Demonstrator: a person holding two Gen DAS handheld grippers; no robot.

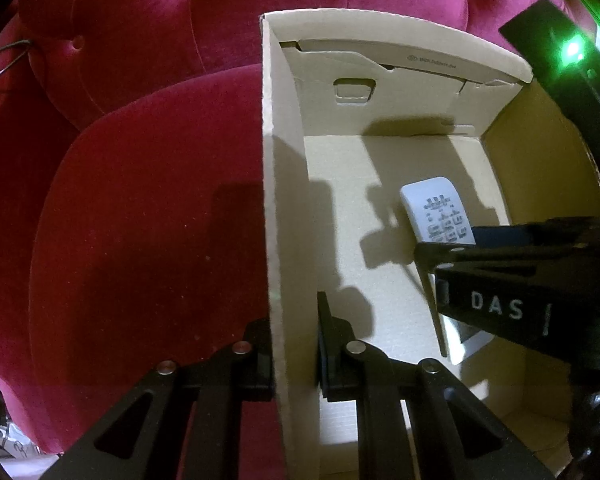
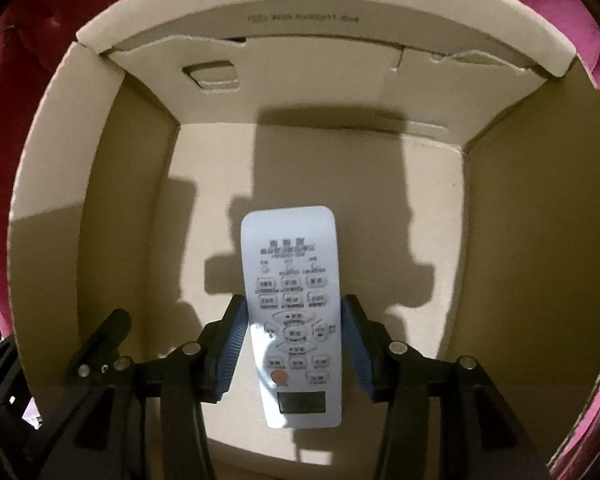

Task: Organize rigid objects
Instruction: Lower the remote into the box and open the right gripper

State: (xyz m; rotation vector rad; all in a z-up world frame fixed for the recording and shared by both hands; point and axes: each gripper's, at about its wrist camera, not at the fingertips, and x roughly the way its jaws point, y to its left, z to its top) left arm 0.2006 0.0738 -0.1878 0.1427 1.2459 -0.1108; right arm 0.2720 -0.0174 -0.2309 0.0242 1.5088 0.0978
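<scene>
Left gripper (image 1: pixel 294 354) jaws clamped tight; right gripper (image 2: pixel 292 344) points down, jaws parted.

Dim room; hard light from above and behind cameras. Sharp dark shadows of tools fall on box (image 2: pixel 512 264) floor, stretching toward 12 o'clock. Green lamp glare (image 1: pixel 574 50) at 2 o'clock in left wrist view. Strong fisheye bending; box walls bow, corners black. Remote (image 2: pixel 294 312) print readable in right wrist view, soft in left. Sofa (image 1: pixel 140 200) velvet grainy, shaded.
</scene>
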